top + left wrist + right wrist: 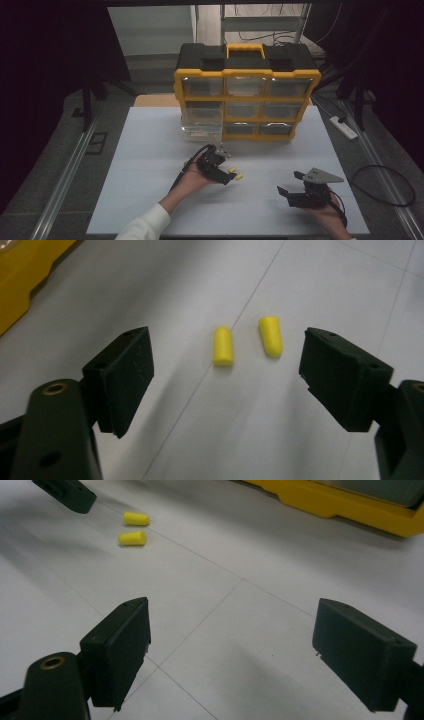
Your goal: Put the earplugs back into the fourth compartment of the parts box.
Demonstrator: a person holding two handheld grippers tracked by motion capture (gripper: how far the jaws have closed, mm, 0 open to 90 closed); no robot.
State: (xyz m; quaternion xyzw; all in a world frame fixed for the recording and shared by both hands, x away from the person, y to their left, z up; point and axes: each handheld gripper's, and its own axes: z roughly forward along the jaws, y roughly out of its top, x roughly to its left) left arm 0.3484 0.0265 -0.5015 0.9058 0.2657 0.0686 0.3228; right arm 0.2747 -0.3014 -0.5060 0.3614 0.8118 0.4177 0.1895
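Note:
Two yellow foam earplugs [236, 173] lie side by side on the white table [145, 165], just in front of my left gripper [226, 174]. In the left gripper view the nearer earplug [223, 346] and the farther earplug [270, 336] rest on the tabletop ahead of the gap between the jaws, untouched. My left gripper [226, 377] is open. My right gripper [290, 183] sits low at the front right, open with nothing in it. From the right gripper [235, 630] the earplugs [133, 528] lie far off at the upper left, beside a left jaw tip [67, 492].
A black and yellow drawer organizer [247, 90] stands at the back of the table, one clear drawer [202, 126] at its lower left pulled out. Its yellow base [340, 505] runs across the top right of the right gripper view. Cables and a power strip [344, 127] lie on the floor.

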